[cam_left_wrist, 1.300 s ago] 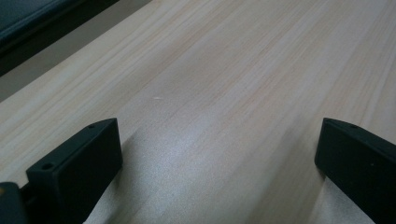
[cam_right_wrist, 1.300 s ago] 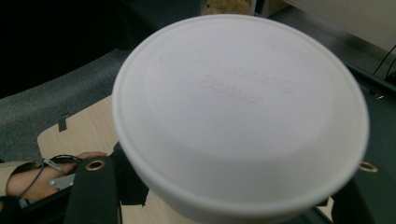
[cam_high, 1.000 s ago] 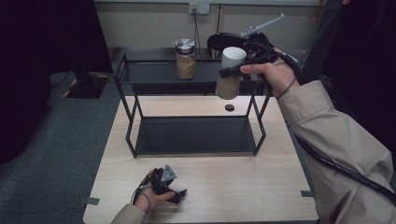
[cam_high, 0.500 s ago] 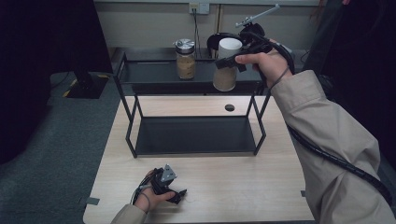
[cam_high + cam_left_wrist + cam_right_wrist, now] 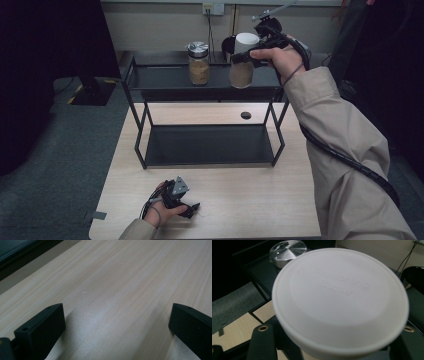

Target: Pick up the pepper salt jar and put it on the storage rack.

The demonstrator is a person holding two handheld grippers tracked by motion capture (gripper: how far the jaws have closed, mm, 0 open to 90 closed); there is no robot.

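- High view: the right gripper (image 5: 246, 56) is clamped on a white-lidded jar (image 5: 242, 67) of tan powder, upright over the top shelf (image 5: 165, 77) of the black rack (image 5: 207, 145), toward its 3 o'clock end.
- Whether the jar base touches the shelf cannot be told; it looks at or just above the surface.
- A metal-lidded jar (image 5: 199, 63) already stands on the same shelf, at 9 o'clock of the held one, apart from it.
- Right gripper view: the white lid (image 5: 340, 298) sits between the jaws, the metal lid (image 5: 287, 250) beyond at 11 o'clock.
- The left gripper (image 5: 186, 206) rests on the bench (image 5: 260, 210) at 6 o'clock, jaws apart, holding nothing.
- Judgement: placement is nearly done; setting down, release and withdrawal remain.
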